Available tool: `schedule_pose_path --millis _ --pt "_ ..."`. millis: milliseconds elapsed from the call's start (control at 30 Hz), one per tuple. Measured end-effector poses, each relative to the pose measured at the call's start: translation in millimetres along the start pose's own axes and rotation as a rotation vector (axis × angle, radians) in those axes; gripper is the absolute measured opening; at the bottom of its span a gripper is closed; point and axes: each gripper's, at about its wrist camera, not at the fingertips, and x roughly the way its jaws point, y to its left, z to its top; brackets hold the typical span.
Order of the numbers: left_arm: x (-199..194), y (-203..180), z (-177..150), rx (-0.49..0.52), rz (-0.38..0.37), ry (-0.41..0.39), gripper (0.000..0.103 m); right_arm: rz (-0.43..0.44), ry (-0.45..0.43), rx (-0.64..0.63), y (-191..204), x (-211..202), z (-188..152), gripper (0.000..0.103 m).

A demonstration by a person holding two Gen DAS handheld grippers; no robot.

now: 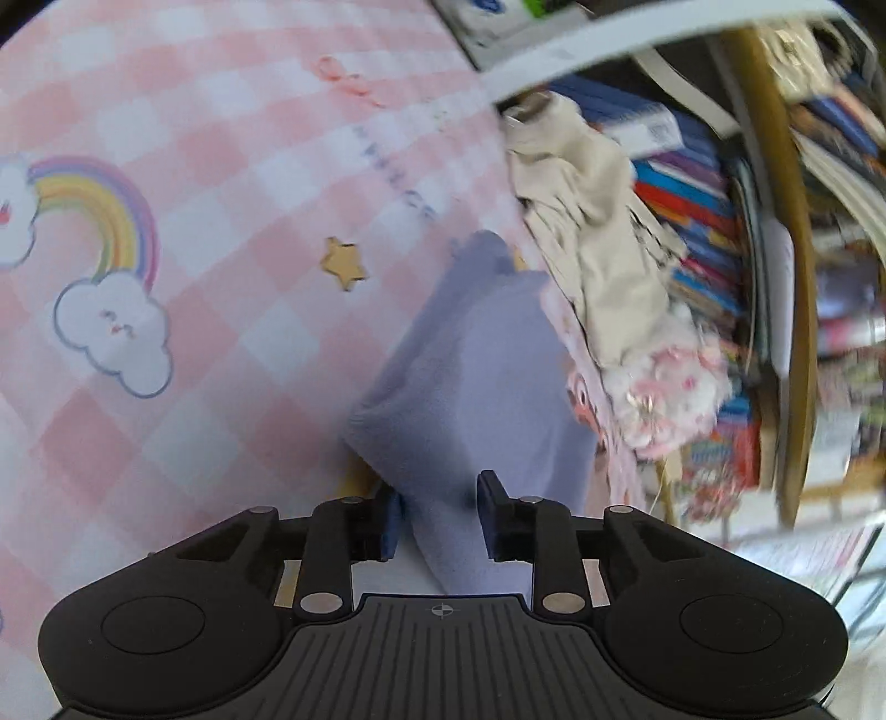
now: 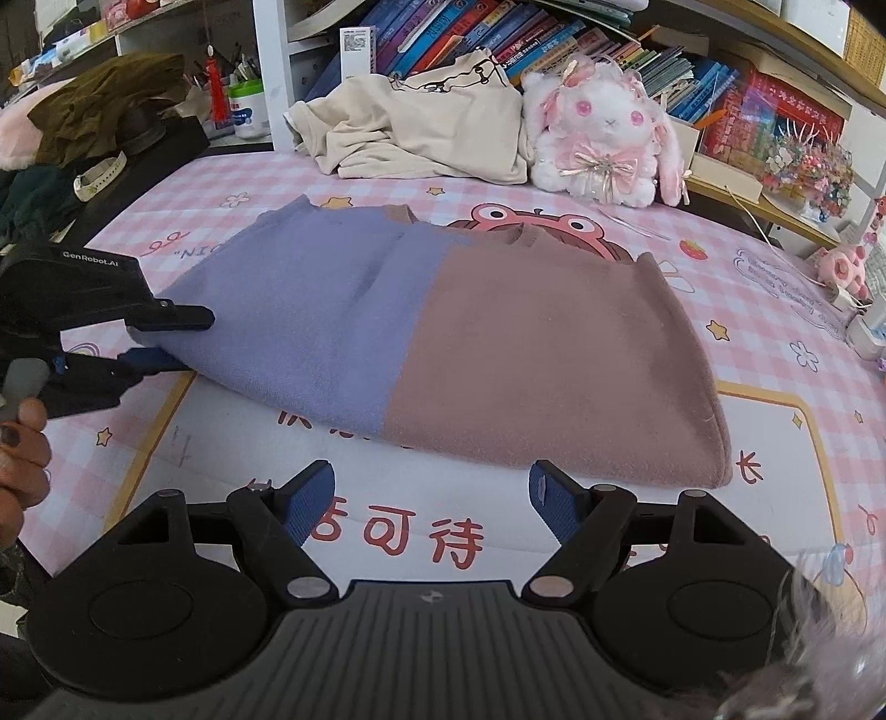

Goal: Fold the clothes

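A folded sweater, half purple [image 2: 310,327] and half dusty pink [image 2: 554,360], lies flat on the pink checked bed sheet [image 2: 775,399]. My left gripper [image 1: 440,512] straddles the sweater's purple edge [image 1: 476,387], one finger above and one below, with a gap between the fingers. It also shows in the right wrist view [image 2: 166,338] at the sweater's left end. My right gripper [image 2: 432,498] is open and empty, just in front of the sweater's near edge, not touching it.
A crumpled cream garment [image 2: 421,133] and a white plush bunny [image 2: 603,144] sit at the back of the bed against a bookshelf [image 2: 498,33]. Dark clothes and a black case [image 2: 127,149] lie at the left. Small toys [image 2: 841,271] are at the right edge.
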Motion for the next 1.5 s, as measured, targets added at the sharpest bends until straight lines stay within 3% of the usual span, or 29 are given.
schedule_pose_path --millis 300,533,667,1000,1300,1367,1433,1500 --pt "9 7 -1 -0.086 -0.025 -0.047 0.028 -0.021 0.026 0.005 -3 1 -3 0.077" --pt "11 12 3 -0.086 -0.031 -0.053 0.013 -0.038 0.060 0.051 -11 1 -10 0.076" --pt "0 20 9 -0.070 -0.042 -0.072 0.011 -0.031 0.078 0.084 -16 3 -14 0.076" --pt "-58 46 34 -0.009 0.050 -0.178 0.011 0.052 0.083 0.036 -7 13 -6 0.075" --pt "-65 38 27 0.046 0.107 -0.252 0.011 0.135 0.019 -0.065 -25 14 3 0.075" --pt "-67 32 23 0.041 0.120 -0.275 0.010 0.150 0.004 -0.030 -43 16 7 0.068" --pt "-70 22 21 0.051 0.133 -0.295 0.010 0.173 0.013 0.020 -64 23 14 0.040" --pt "-72 10 19 0.085 0.150 -0.313 0.010 0.201 0.039 0.058 -81 35 20 0.023"
